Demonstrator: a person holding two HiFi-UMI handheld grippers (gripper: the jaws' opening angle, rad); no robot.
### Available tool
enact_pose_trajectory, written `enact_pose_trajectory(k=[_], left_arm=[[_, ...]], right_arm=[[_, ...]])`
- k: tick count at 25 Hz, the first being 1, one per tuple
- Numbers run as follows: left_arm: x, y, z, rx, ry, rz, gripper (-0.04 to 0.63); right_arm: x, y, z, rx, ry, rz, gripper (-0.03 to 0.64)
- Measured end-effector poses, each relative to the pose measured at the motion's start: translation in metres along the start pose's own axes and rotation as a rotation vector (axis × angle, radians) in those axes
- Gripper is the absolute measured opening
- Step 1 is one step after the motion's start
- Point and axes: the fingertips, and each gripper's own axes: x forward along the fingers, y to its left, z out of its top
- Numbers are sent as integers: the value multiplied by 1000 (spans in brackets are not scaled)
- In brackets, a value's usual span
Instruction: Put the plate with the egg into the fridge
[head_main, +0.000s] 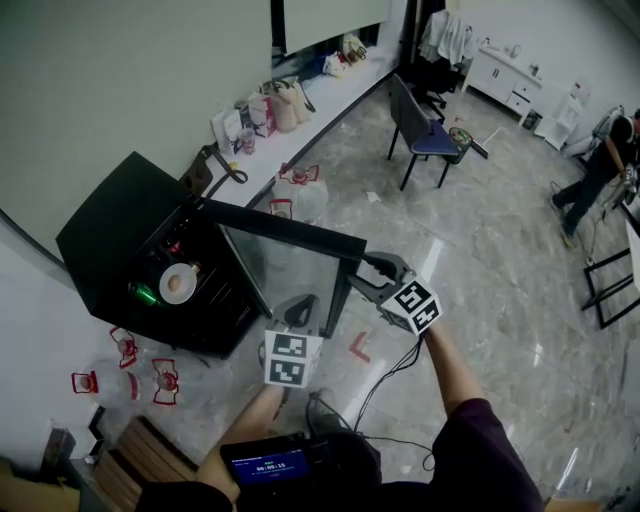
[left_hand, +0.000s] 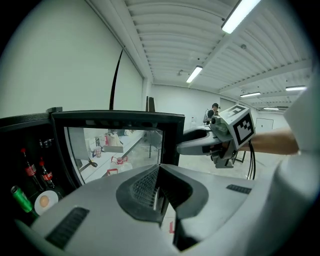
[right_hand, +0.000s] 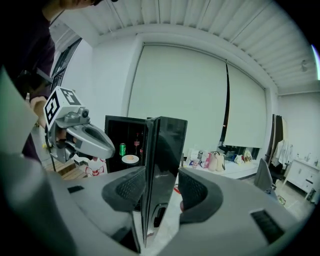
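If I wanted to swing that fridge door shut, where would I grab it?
Take the fridge door by its free upright edge, away from the hinge, coming at it edge-on so one jaw goes on each face. The panel is thin and flat there, and the right gripper straddles that edge with open jaws.

The left gripper (left_hand: 158, 182) has its fingers (left_hand: 142, 187) pressed together, with nothing between them. Beyond them the fridge (left_hand: 30, 127) has its glass door (left_hand: 120, 145) open. The plate with the egg (left_hand: 44, 201) sits on a shelf inside, beside a green can (left_hand: 20, 197) and two bottles (left_hand: 30, 167). The right gripper (left_hand: 182, 148) is at the door's free edge.
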Motion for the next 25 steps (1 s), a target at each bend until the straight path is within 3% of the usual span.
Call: enact_pose_trajectory(k=[9, 15, 22, 25], left_arm=[[-89, 17, -42, 14, -18, -13, 7], [-156, 44, -68, -31, -44, 10, 8], [-234, 109, -90, -101, -98, 143, 6], [-264, 133, -96, -128, -126, 217, 6]], right_arm=[[-22, 124, 12, -13, 7, -1, 201], [-11, 225, 33, -35, 4, 62, 201], [24, 307, 69, 51, -121, 125, 199], [40, 326, 88, 70, -184, 132, 148]])
